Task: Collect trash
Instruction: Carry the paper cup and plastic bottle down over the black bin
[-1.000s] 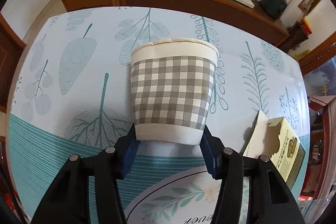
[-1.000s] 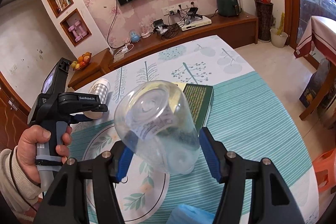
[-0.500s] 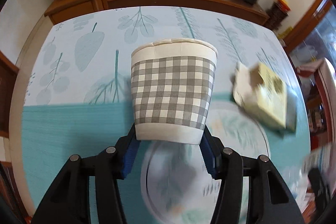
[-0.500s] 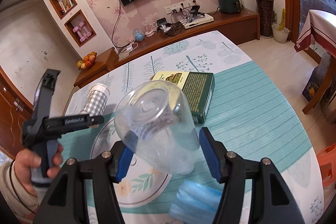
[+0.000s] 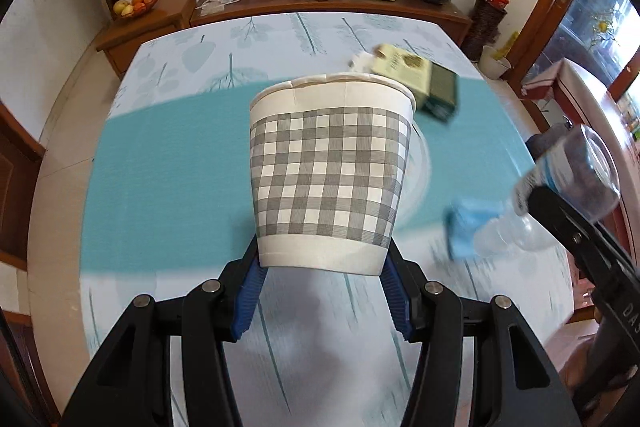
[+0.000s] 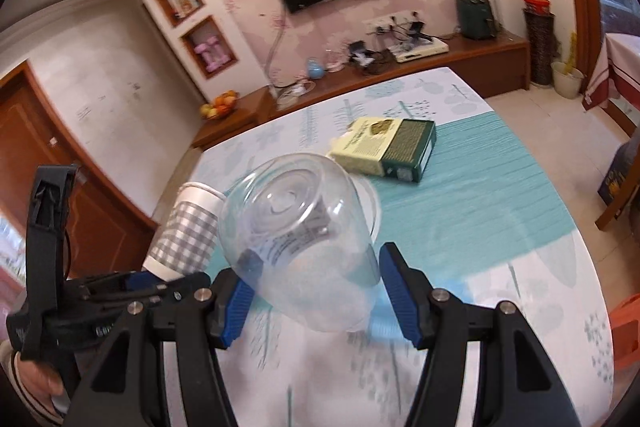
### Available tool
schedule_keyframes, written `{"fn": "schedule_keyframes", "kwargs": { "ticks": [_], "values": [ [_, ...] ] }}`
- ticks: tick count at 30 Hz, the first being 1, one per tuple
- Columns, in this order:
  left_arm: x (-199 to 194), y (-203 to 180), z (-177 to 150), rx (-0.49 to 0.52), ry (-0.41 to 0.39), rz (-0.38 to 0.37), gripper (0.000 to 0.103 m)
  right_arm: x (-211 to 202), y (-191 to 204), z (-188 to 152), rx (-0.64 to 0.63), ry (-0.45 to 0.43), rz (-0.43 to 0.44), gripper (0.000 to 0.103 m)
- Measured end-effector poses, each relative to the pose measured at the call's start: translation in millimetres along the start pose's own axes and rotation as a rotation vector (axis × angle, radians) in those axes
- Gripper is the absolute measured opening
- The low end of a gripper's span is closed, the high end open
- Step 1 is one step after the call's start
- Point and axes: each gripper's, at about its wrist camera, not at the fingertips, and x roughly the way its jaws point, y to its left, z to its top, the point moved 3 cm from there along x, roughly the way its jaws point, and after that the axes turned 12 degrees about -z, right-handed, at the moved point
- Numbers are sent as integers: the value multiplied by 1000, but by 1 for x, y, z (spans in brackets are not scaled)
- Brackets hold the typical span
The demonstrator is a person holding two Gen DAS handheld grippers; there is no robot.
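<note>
Two grippers are in view, each with one piece of trash. The left gripper (image 5: 322,283) is clamped on the base of one checked paper cup (image 5: 330,175), held above the table (image 5: 168,179); the cup's long axis runs away from the gripper, its open rim at the far end. The right gripper (image 6: 316,291) grasps one clear plastic bottle (image 6: 300,239) across its body, also lifted off the table; the bottle's long axis points forward and up, its round bottom facing away from the camera. On the table lie one green and cream box (image 6: 386,151), well apart from both grippers, and one blue item (image 5: 466,231), too blurred to identify.
</note>
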Motion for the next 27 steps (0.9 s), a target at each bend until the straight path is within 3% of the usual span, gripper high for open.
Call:
{"fn": "schedule_keyframes", "kwargs": {
  "ticks": [6,14,20,27],
  "values": [
    [-48,-36,-100,-64,-41,36,53,-57,-6,-66,-66,63,67,61],
    [-76,-74,-211,-80,5,52,53,-115,-30,-160,-106,192,84,61],
    [-78,-97,-270,-27,76,56,53,-119,-52,-223,-41,309,68,61],
    [-47,-103,-330,13,166,17,53,-84,-65,-295,35,462,31,61]
  ]
}}
